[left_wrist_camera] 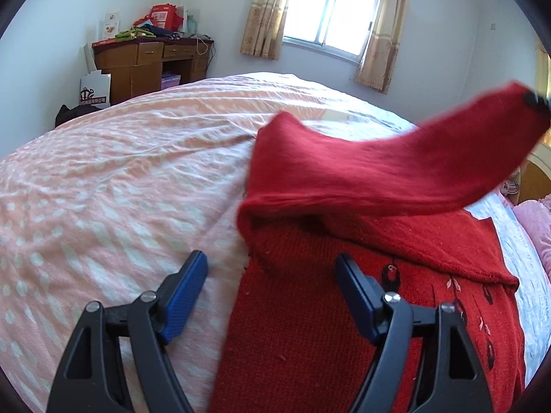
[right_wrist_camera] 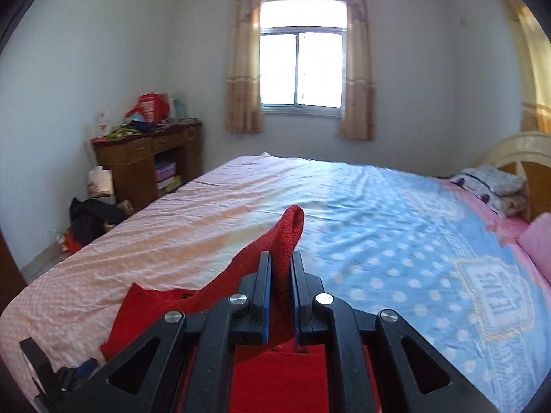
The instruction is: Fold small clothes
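A small red knitted sweater with dark embroidered motifs lies on the bed. Its sleeve is lifted off the bed and stretched up to the right, where my right gripper pinches its cuff. In the right wrist view my right gripper is shut on that red sleeve, whose cuff sticks up between the blue pads. My left gripper is open, hovering low over the sweater's left edge, one finger over the bedsheet, the other over the red knit. It holds nothing.
The bed has a pink dotted sheet on the left and a blue dotted part on the right. Folded clothes and a pink pillow lie by the headboard. A wooden desk stands at the far left wall.
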`<state>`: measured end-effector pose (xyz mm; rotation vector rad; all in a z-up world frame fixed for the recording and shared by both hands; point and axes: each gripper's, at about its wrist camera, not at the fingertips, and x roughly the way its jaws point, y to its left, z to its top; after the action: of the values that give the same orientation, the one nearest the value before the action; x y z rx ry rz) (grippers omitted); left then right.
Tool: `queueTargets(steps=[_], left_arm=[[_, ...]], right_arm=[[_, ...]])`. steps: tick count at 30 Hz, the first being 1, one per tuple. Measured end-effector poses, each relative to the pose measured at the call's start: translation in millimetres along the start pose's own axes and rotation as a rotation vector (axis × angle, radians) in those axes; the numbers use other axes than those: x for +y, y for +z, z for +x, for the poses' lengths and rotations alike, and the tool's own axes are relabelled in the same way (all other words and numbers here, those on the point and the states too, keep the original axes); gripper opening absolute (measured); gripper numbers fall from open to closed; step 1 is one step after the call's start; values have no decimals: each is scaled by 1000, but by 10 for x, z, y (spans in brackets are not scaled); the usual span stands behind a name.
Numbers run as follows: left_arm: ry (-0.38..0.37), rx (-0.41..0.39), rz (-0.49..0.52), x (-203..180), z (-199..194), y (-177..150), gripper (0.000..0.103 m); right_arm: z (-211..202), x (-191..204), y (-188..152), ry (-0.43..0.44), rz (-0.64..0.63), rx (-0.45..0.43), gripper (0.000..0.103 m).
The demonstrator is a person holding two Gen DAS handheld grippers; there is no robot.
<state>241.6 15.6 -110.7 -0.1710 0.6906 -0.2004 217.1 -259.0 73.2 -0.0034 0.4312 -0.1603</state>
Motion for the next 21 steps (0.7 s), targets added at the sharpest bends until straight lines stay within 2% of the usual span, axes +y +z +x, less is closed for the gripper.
queueTargets(steps=[4,8,17,21], left_arm=[[2,1,1,-1,3,0,79],[9,3,6,-3,5,9,79],[28,9,22,-23,30,16,80],[14,36,30,-46,37,48,85]], right_arm=[[121,-413,-202,-37,84,71,9],[305,-684,-534,-35,153,176,9],[634,-915,-1291,-80,156,358,9],[714,-944,-1544,-98,144,409,9]])
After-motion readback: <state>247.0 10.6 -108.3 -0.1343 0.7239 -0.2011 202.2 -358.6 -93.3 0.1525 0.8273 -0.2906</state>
